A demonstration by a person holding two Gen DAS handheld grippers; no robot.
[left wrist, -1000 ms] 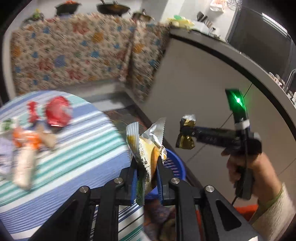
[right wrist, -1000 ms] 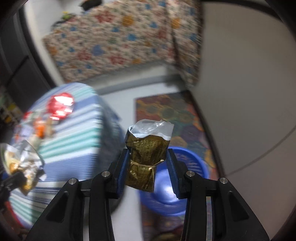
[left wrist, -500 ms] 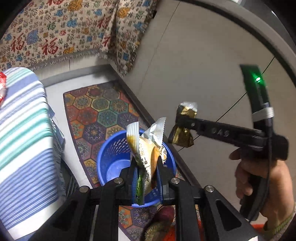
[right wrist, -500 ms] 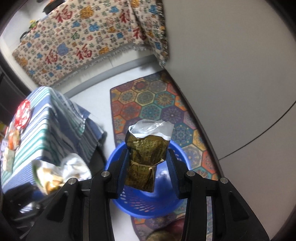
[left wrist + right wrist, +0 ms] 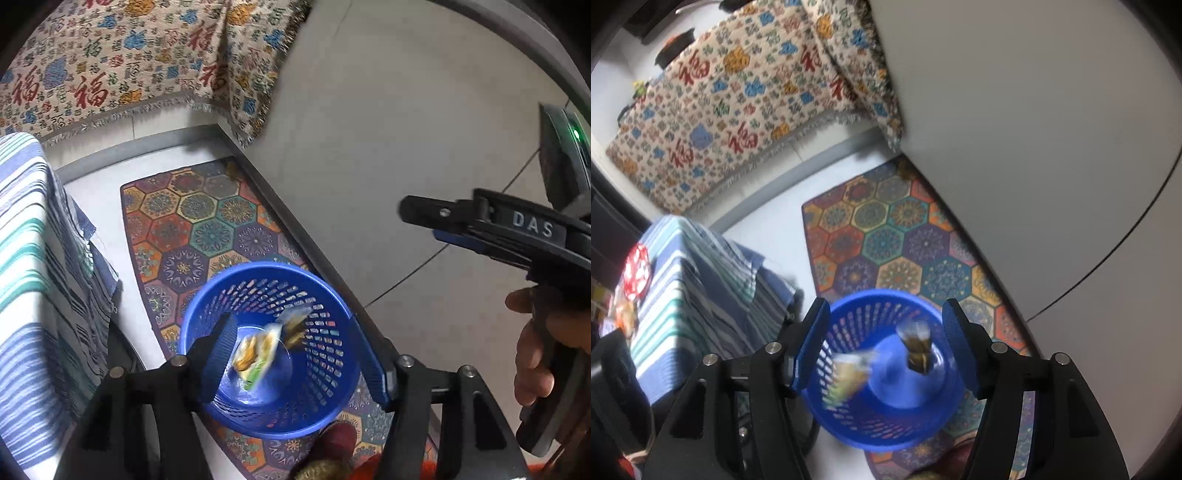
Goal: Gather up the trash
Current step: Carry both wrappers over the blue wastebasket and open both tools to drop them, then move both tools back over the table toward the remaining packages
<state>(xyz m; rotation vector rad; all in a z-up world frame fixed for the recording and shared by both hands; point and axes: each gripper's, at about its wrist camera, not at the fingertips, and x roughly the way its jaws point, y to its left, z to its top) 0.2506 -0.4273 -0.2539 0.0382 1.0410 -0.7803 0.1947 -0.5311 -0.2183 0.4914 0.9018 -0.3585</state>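
Trash sits left on the striped tabletop (image 5: 683,295): a red wrapper (image 5: 636,272). Right of it, the left tool (image 5: 291,354) has just been opening; its jaws stand wide and empty over the blue basket (image 5: 332,413), where the yellow wrapper (image 5: 255,356) drops blurred. The right tool (image 5: 884,347) has likewise just spread, empty, the gold packet (image 5: 918,345) falling inside the basket.
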